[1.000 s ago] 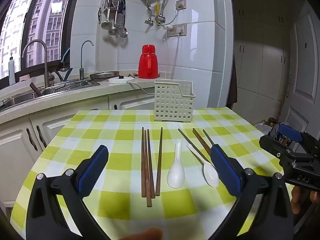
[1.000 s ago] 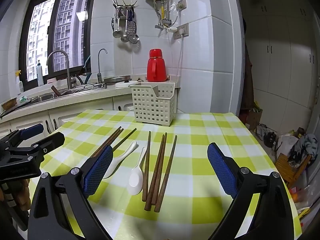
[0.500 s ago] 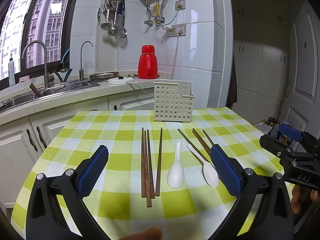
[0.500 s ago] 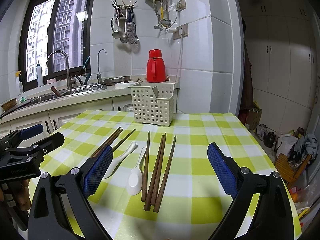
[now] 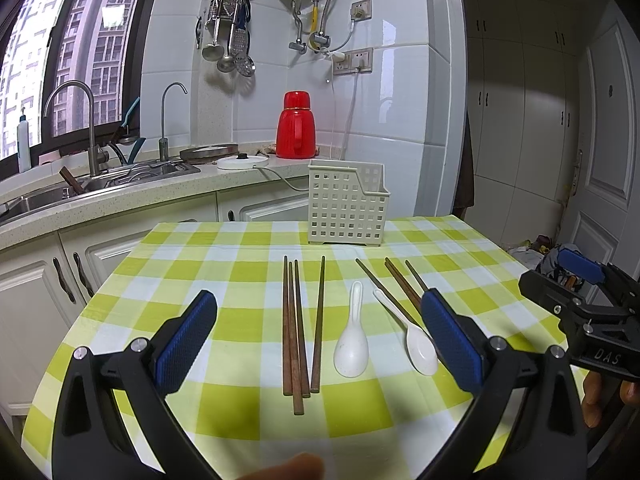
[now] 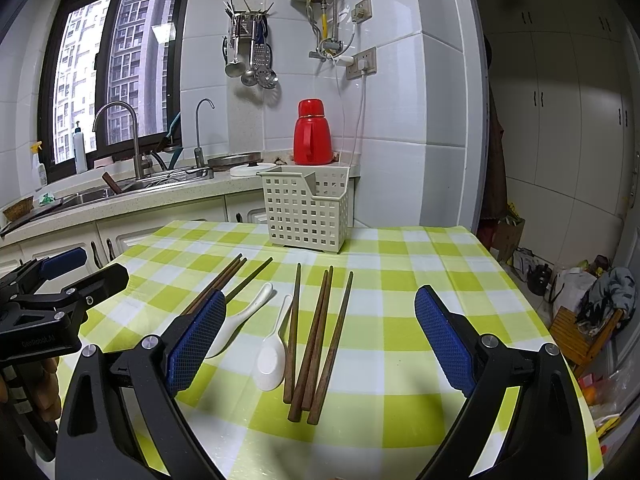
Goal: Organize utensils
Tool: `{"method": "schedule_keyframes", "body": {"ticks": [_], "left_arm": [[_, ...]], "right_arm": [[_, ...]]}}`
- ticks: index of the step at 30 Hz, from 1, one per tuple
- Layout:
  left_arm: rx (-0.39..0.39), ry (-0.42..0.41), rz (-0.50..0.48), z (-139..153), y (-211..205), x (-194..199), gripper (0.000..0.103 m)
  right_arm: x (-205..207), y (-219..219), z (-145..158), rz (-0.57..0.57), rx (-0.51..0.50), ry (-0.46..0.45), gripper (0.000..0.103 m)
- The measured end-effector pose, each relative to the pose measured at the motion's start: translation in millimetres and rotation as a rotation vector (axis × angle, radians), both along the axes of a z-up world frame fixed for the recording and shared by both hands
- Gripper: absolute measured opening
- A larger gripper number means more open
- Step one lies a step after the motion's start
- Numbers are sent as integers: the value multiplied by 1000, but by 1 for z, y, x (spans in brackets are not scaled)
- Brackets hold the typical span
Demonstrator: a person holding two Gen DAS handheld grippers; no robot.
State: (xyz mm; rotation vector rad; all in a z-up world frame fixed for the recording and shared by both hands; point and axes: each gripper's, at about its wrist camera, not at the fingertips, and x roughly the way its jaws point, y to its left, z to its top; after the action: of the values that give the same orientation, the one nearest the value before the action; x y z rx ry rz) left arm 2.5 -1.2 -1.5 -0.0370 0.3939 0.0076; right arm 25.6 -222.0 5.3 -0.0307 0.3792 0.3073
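Observation:
On the green checked tablecloth lie several brown chopsticks in two groups and two white spoons. In the left wrist view one chopstick bundle lies ahead of my left gripper, which is open and empty above the table's near edge. The spoons lie right of it, with more chopsticks partly behind my right finger pad. A cream perforated basket stands at the table's far edge. My right gripper is open and empty over its nearest chopstick bundle, the spoons to its left.
A kitchen counter with a sink runs behind the table on the left, with a red thermos against the tiled wall. Clutter and bags lie on the floor right of the table. Each gripper shows at the edge of the other's view.
Both views have shifted only slightly. The utensils and basket have not moved, and both grippers stay open.

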Motion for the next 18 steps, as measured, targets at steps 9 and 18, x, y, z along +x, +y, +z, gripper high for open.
{"method": "schedule_keyframes", "body": {"ticks": [9,18], "left_arm": [[-1,-1,1,3,0,-2,99],[-2,-1,0,3,-2,-2,99]], "right_arm": [[0,0,0,-1,0,-1,89],[0,0,-1,-1,-1,0,89]]}}
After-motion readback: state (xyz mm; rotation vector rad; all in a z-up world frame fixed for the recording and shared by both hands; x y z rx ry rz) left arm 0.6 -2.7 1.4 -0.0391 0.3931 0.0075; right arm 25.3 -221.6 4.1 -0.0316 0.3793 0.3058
